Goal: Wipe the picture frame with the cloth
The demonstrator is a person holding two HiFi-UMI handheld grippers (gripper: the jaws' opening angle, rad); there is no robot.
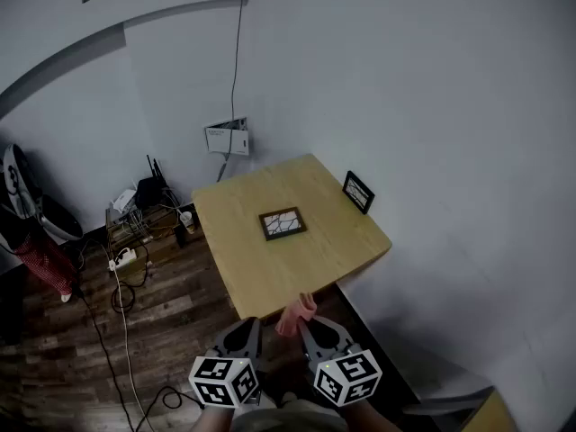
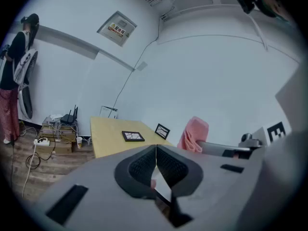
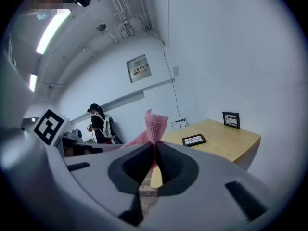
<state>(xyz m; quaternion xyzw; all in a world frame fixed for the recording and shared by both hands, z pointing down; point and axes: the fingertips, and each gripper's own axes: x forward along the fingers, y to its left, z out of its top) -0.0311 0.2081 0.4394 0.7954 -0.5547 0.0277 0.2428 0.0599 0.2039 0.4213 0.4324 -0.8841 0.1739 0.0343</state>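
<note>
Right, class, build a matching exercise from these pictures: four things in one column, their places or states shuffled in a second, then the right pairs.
Column one:
1. pink cloth
2. frame nearer the grippers
3. frame nearer the wall
4. left gripper

Column two:
A. stands upright at the table edge
B. shut, nothing between its jaws
C. lies flat, mid-table
D. pinched in the right gripper

Pairs: 1-D, 2-C, 3-A, 4-B
</note>
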